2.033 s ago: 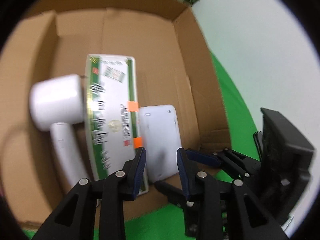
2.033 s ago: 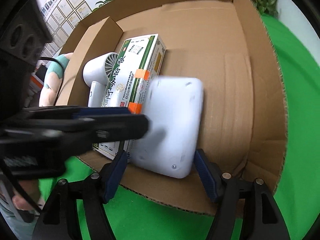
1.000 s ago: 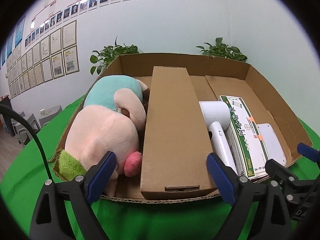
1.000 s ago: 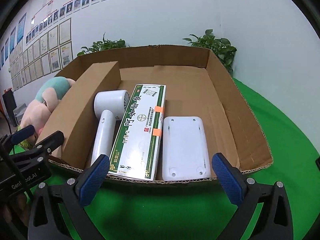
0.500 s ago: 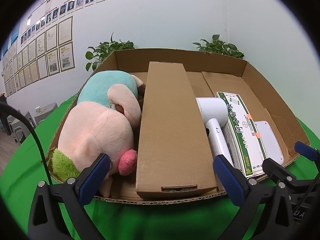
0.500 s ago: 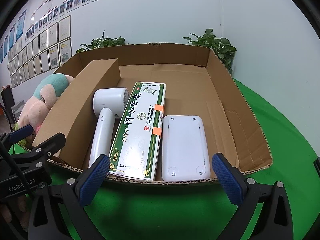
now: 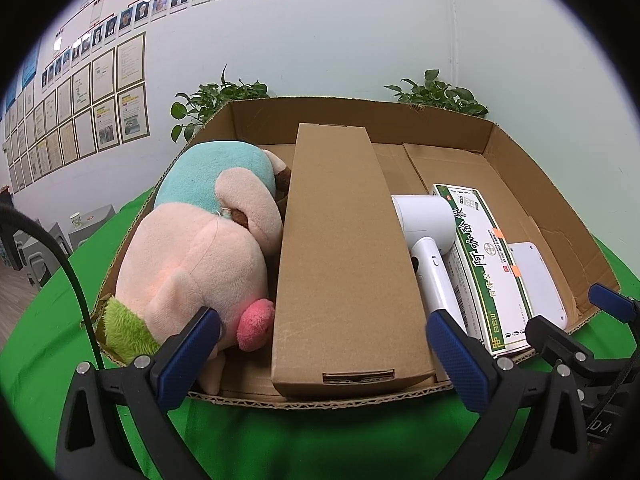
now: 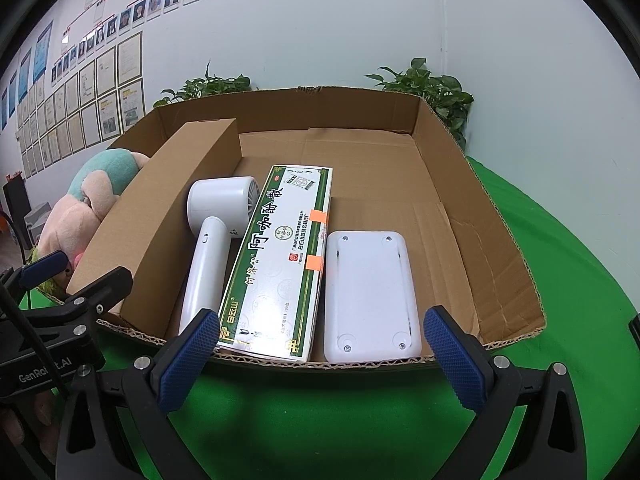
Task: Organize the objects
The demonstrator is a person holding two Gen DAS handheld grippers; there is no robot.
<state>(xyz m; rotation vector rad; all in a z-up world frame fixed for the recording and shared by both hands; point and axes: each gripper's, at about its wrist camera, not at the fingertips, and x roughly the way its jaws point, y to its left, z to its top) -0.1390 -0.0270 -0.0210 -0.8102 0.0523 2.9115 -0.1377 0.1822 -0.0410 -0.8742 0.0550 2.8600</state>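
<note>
Right wrist view showed the cardboard tray [image 8: 496, 240] filling the middle of the frame on the green cloth [image 8: 580, 280], its open front edge facing the camera. At left edge the plush toy [image 8: 80, 204] lay behind the long brown box [image 8: 160, 208]. Right of that box, side by side and touching, ran the green-and-white carton [image 8: 280, 256], the white hair dryer [image 8: 212, 248] and the flat white device [image 8: 370, 292], each with its long axis pointing away from the camera toward the upper frame.

Right gripper [image 8: 320, 360] hung just outside the front edge with fingers spread wide and nothing between them; the carton and white device lay straight ahead of it. Left gripper [image 7: 324, 354], likewise spread and empty, faced the brown box [image 7: 340, 256] end-on in the left wrist view, the plush [image 7: 192, 252] at its left.

Everything seemed packed already; any further pick would probably suit the right gripper for the white device, approaching along its length.
</note>
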